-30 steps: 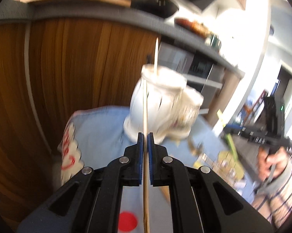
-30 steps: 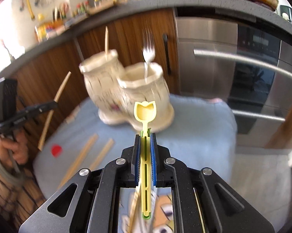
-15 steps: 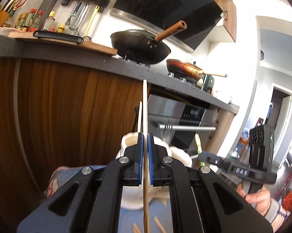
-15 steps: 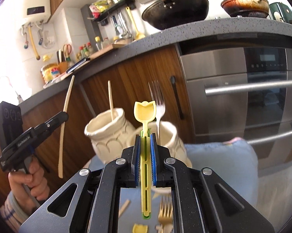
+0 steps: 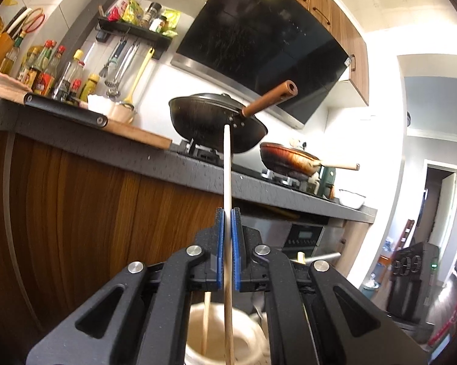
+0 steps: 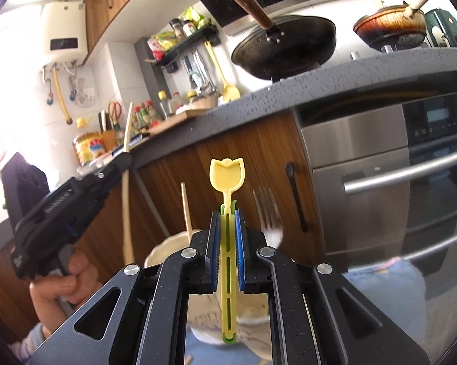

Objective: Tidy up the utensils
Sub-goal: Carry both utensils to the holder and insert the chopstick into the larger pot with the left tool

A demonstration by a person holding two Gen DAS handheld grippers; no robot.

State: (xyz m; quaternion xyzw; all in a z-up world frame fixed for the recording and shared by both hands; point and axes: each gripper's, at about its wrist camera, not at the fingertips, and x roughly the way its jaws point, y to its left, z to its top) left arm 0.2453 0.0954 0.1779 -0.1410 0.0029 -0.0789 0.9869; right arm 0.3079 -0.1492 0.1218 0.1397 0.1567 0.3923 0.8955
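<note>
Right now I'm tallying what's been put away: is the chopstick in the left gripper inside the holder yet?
Not yet. The chopstick is upright, clamped in the left gripper, its lower end over the holder's mouth.

Both wrist views face level toward the wok (image 5: 216,124), from low.

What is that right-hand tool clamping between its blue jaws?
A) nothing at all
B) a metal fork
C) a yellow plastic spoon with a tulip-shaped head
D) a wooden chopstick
C: in the right wrist view the right gripper is shut on the yellow spoon, its tulip-shaped head sticking up past the jaws, while the fork stands apart in the cream holder.
</note>
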